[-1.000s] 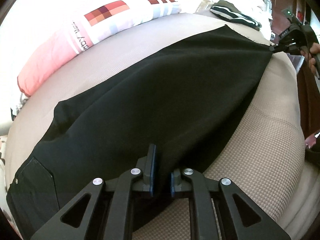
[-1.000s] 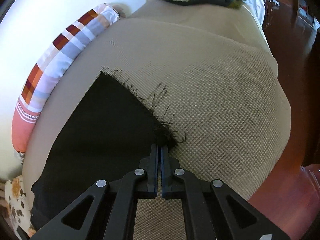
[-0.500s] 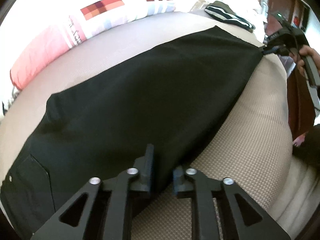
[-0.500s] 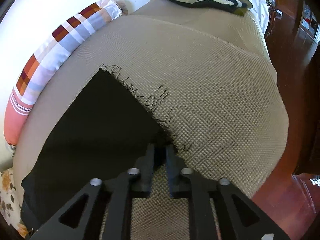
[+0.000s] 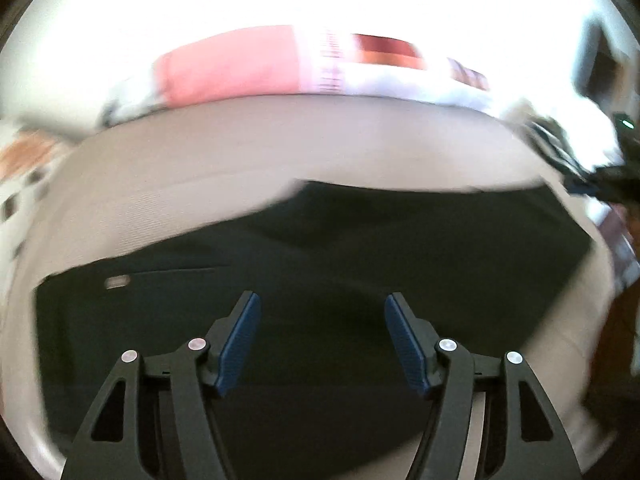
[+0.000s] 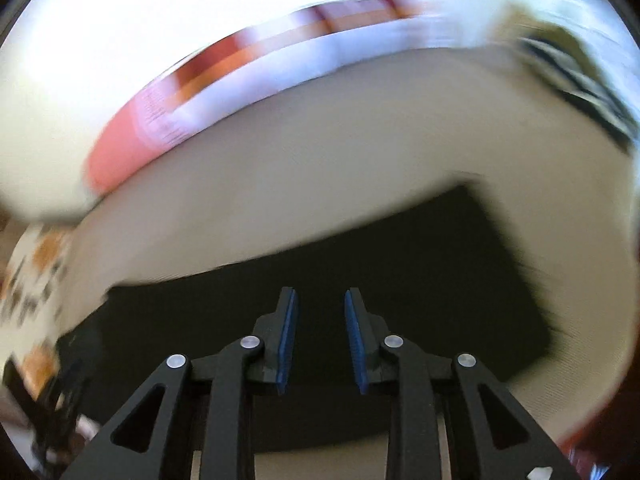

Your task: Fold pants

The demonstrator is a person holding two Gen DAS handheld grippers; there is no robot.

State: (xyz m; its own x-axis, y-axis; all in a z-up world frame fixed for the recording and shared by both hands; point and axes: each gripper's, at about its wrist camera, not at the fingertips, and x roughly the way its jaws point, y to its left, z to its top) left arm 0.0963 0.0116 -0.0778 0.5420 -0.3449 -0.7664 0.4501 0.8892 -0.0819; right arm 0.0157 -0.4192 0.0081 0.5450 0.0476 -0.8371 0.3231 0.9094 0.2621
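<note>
Left gripper [image 5: 322, 312], blue pads spread wide and holding nothing, hangs above the black fabric pants [image 5: 340, 248] lying flat on the beige woven cushion [image 5: 280, 148]. Right gripper [image 6: 321, 306], its fingers parted and bare, hovers over the pants [image 6: 400, 280]; both views are motion-blurred.

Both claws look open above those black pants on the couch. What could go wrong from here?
1. Both the left gripper and the right gripper are open and empty, so the black pants lie loose on the beige cushion; the flat layers might slip or bunch on regrasp.
2. Both views are motion-blurred; a fast re-approach could miss an edge.
3. The frayed hem could snag on a finger pad.
</note>
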